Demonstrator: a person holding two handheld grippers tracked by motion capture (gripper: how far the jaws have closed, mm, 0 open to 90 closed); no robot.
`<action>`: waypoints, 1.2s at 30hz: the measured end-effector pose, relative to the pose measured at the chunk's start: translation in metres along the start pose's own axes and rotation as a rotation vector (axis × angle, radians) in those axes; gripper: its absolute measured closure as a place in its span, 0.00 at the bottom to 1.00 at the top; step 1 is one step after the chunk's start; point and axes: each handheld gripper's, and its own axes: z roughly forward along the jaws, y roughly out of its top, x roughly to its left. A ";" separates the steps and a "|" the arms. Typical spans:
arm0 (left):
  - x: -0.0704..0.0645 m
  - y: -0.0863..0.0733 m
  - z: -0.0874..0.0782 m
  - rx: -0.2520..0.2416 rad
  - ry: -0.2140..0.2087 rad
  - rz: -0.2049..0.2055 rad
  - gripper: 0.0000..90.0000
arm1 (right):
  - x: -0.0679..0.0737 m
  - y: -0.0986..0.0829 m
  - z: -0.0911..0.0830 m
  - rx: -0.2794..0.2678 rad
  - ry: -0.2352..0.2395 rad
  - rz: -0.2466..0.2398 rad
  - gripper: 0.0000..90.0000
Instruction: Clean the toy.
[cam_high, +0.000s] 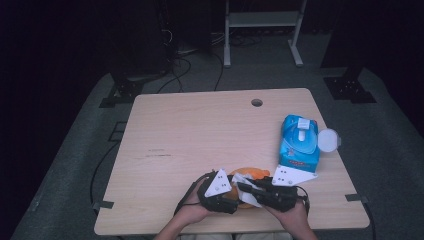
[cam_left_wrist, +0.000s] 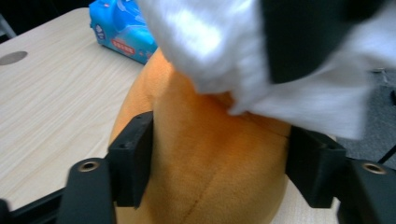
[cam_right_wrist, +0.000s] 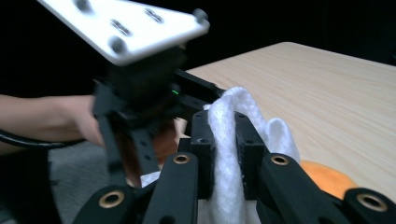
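Near the table edge, my left tongs clamp the orange plush toy while my right tongs pinch the white wipe, so I'd rub gently, keeping the toy steady.

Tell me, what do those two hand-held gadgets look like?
Each tool is black, with two blocky jaws on hinged arms fitted with brass-coloured rivets. The left tool and right tool each carry a pale three-cornered plate with small dark dots on top. A black cable trails from the left one. The person's forearms are bare, with no sleeves.
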 end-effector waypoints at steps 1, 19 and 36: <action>0.002 0.000 -0.001 -0.011 0.000 -0.021 0.40 | -0.004 -0.001 -0.002 -0.006 -0.017 0.012 0.89; 0.023 -0.006 -0.008 0.003 0.061 -0.079 0.16 | -0.029 -0.014 -0.010 -0.046 -0.095 0.130 0.89; 0.019 0.002 -0.010 0.013 0.087 -0.034 0.17 | -0.025 -0.012 0.000 0.021 -0.125 0.076 0.89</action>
